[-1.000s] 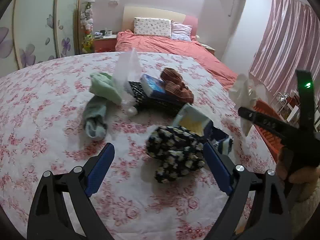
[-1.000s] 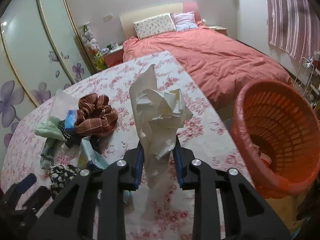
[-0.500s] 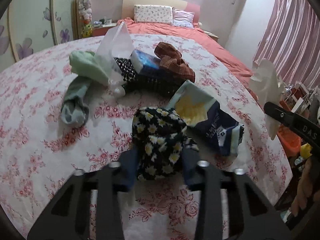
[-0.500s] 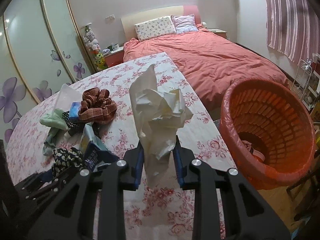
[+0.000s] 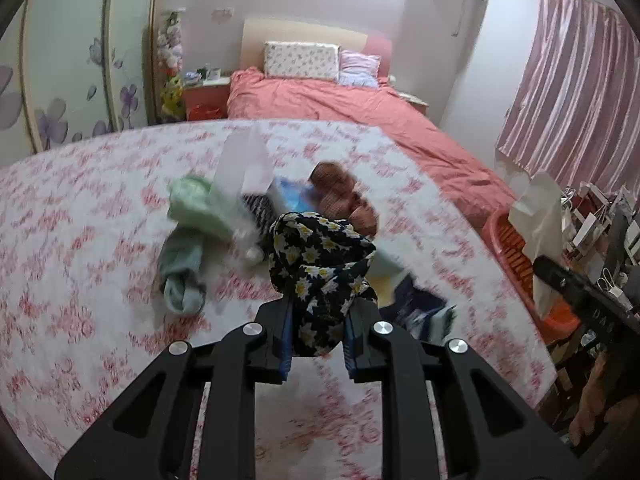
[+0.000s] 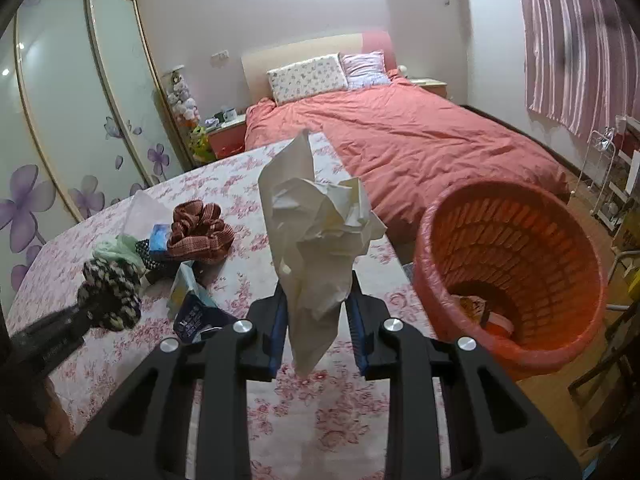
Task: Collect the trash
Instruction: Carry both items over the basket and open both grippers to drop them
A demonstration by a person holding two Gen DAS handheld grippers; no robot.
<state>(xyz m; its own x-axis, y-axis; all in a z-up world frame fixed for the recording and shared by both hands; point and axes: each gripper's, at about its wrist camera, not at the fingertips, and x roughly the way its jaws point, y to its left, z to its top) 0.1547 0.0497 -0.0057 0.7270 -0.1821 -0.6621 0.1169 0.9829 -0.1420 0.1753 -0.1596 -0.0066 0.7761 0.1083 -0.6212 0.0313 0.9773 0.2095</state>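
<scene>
My left gripper (image 5: 316, 338) is shut on a dark daisy-print cloth (image 5: 318, 266) and holds it above the floral table (image 5: 80, 300); the cloth also shows in the right wrist view (image 6: 110, 294). My right gripper (image 6: 318, 328) is shut on a crumpled white tissue (image 6: 316, 236), held over the table's right edge, left of the orange basket (image 6: 516, 272). The basket holds some trash at its bottom. The tissue also shows in the left wrist view (image 5: 538, 224).
On the table lie a green sock (image 5: 188, 240), a clear plastic bag (image 5: 244, 160), a brown striped cloth (image 6: 198, 230), a blue tissue pack (image 6: 160, 238) and a dark blue wrapper (image 6: 196, 312). A red bed (image 6: 400, 132) stands behind.
My left gripper closed on the daisy-print cloth and lifted it off the table. My right gripper has kept hold of the tissue and drifted slightly toward the basket.
</scene>
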